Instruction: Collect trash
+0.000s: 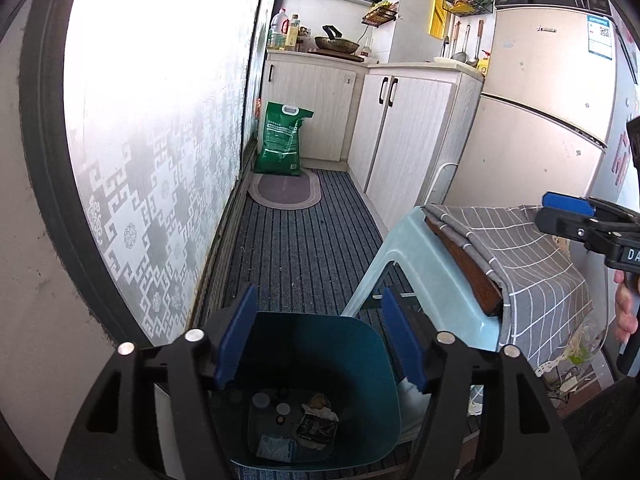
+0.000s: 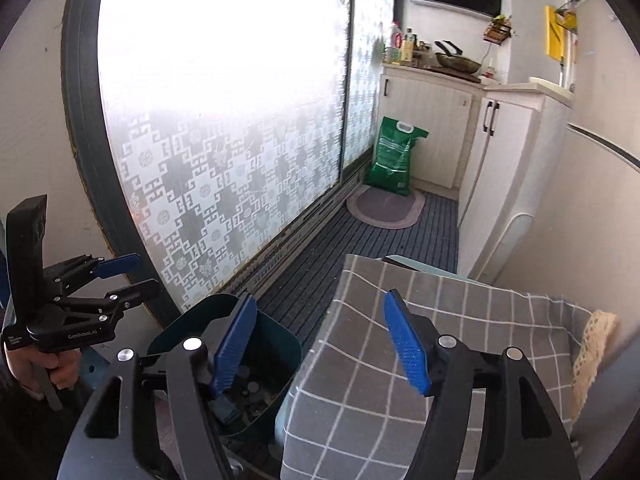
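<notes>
Overexposed glare whites out the upper frosted sliding door [image 1: 160, 80], erasing any pattern there. The left gripper [image 1: 320, 340] hides the near rim of the teal trash bin [image 1: 360, 360]; scraps at the bottom [image 1: 316, 420] are too small to name. In the right wrist view, the right gripper's [image 2: 324, 344] left finger [image 2: 234, 344] screens much of that bin's inside, where the litter is blurred. A grey checked cloth [image 1: 520, 248] covers the pale blue stool's top [image 1: 408, 256] and all but one edge of a brown board [image 1: 464, 268]. The fridge [image 1: 552, 120] is cut by the frame's edge; its label text is unreadable.
</notes>
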### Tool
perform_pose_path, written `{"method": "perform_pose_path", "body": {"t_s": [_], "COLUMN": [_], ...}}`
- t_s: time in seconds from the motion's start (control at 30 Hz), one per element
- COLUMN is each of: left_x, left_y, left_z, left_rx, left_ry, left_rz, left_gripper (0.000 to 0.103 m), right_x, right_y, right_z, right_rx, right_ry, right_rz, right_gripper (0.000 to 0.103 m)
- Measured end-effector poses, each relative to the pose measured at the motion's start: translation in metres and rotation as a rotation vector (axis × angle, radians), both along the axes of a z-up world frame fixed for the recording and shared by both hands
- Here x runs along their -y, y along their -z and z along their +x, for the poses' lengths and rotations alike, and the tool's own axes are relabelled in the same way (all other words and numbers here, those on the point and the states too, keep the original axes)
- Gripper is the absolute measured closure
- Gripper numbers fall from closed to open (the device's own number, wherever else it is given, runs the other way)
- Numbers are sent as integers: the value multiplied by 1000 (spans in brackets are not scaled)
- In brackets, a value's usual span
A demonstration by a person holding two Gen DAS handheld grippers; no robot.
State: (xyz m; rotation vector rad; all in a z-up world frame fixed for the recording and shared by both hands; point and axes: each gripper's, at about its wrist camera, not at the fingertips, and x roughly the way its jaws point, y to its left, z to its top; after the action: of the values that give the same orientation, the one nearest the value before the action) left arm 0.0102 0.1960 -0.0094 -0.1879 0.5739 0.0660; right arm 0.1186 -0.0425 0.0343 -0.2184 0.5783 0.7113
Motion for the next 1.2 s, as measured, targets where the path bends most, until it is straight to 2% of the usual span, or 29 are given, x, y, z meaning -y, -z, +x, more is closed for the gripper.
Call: {"method": "perform_pose_path", "body": {"t_s": [0.03, 0.1, 0.17, 0.3, 0.5, 0.63, 0.73, 0.87, 1.2], "left_x": [2, 5, 10, 22, 54, 72, 76, 79, 114], "left_y": [-2, -8, -14, -27, -42, -54, -62, -69, -94], "left_z": [-3, -10, -20, -40, -74, -105, -129, -160, -187], "left_rx": [7, 26, 50, 77, 63, 93, 113, 146, 132], "left_ry": [-3, -20, -40, -46, -25, -30, -41, -21, -10], "left_rz": [-5, -5, 0, 8, 72, 104, 91, 29, 107], "left_gripper": [27, 15, 11, 3, 3, 3, 3, 3, 3], "right_x": [13, 36, 51, 86, 134, 154, 165, 170, 177], "right_y": [-4, -12, -19, -31, -42, -40, -36, -30, -43], "right_z": [-5, -16, -31, -66, -111, -134, -150, -170, -196], "right_rx": [4, 12, 39, 90, 119, 115, 102, 90, 90], "right_ry": [23, 47, 61, 67, 97, 105, 120, 100, 86], "right_rz": [17, 42, 39, 35, 65, 77, 88, 91, 123], "right_gripper": [25, 23, 14, 4, 3, 3, 3, 3, 3]}}
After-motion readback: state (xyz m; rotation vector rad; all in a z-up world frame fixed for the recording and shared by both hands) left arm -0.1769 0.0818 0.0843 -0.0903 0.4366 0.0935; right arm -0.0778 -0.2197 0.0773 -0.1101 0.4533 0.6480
